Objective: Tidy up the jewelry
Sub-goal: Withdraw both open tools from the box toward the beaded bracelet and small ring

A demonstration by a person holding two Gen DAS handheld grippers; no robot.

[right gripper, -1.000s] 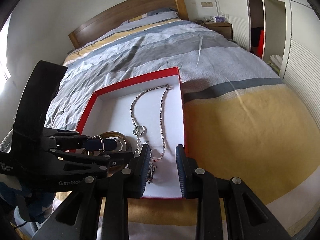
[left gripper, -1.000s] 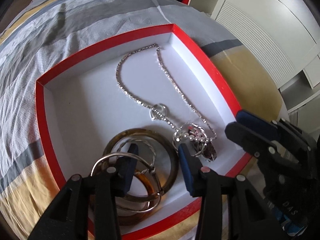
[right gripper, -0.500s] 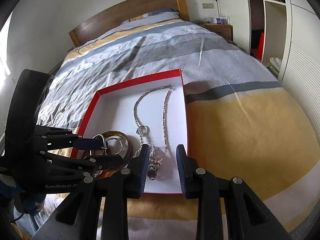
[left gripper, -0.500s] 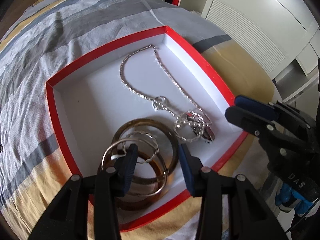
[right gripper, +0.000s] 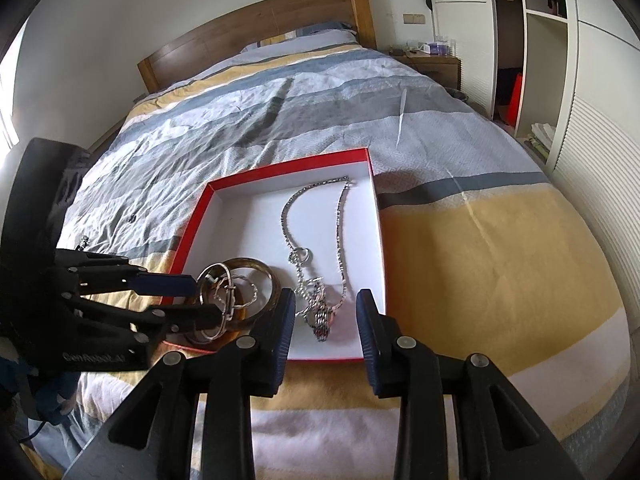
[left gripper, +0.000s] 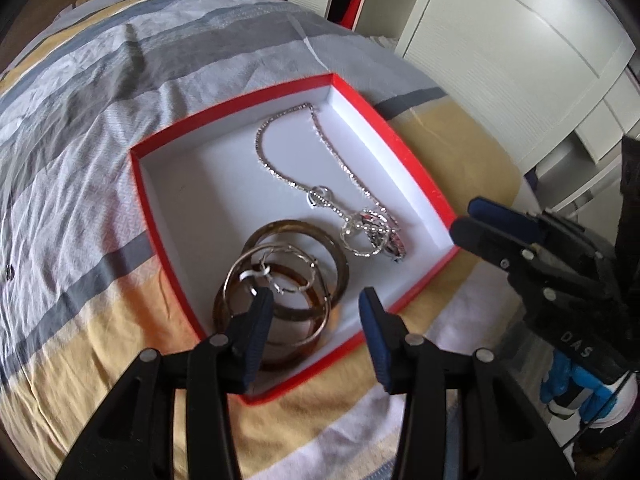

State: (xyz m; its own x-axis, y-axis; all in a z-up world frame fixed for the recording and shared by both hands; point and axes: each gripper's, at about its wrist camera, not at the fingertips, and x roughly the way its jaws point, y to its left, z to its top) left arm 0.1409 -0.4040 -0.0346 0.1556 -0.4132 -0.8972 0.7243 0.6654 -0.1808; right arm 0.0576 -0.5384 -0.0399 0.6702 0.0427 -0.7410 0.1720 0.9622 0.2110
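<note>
Since a second ago both your tongs have pulled back and up from the shallow red cardboard box with the white inside [left gripper: 416, 172], so the whole box now shows in both views, where before its near edge was cut off. Your left tongs [left gripper: 316, 332] hang over the near corner of the box with the jaws set well apart and nothing between the pads. They sit above the stack of brown and gold metal bangles [left gripper: 288, 280], which lies in the near left part of the box as before. Your right tongs [right gripper: 325, 326] are opening, a little wider than a second ago, and hold nothing. Their blue pads frame the dark beaded pendant cluster [right gripper: 320, 320] from above without touching it.

The silver rhinestone chain necklace [left gripper: 288, 152] lies spread in a long loop toward the far right corner of the box, with a small silver ring [left gripper: 320, 196] partway down it. Nothing in the box has shifted.

The box rests on the bed's striped grey, white and yellow cover [right gripper: 480, 248], near the foot end. A wooden headboard [right gripper: 256, 28] stands at the far end, a wooden nightstand [right gripper: 432, 60] is beside it, and white wardrobe doors [left gripper: 500, 52] run along the right side. In the right wrist view the left tongs cross in front of the bangles and hide part of them.
</note>
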